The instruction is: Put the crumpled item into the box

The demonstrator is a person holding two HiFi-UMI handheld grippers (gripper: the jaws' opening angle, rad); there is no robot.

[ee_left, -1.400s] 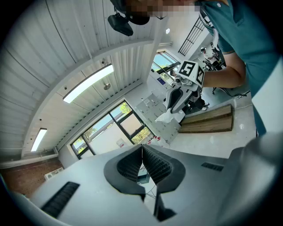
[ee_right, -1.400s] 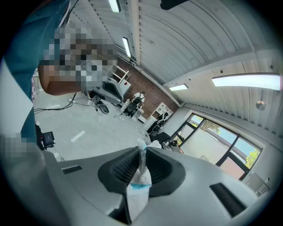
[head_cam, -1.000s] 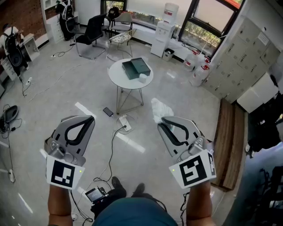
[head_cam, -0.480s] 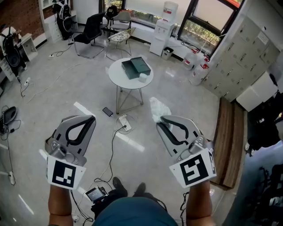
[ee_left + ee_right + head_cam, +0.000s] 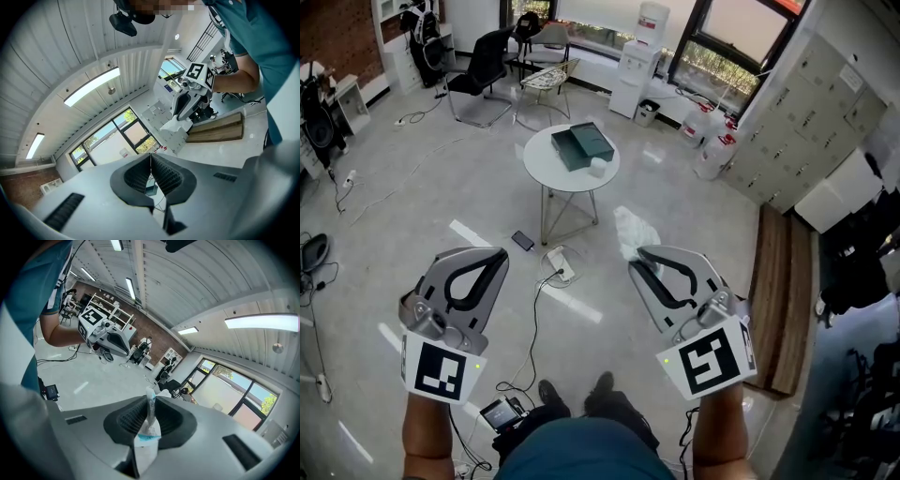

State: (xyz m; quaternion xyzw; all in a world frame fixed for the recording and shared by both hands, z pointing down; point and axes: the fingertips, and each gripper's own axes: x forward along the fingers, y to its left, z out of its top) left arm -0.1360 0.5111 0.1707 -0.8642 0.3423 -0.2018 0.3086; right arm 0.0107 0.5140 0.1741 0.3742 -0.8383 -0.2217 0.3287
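Writing: no brand is legible; the crumpled item (image 5: 149, 430) carries a blue strip whose print is perhaps too small to read.
Right gripper (image 5: 637, 264): fingers clamped on the white crumpled item, which juts toward 11 o'clock.
Left gripper (image 5: 497, 255): fingers together, nothing between them.
Box (image 5: 582, 146): dark, on the round tabletop (image 5: 546, 171) at 12 o'clock, well apart from both grippers.
Change: the tabletop sits slightly further left than a second ago; the grippers keep their places.
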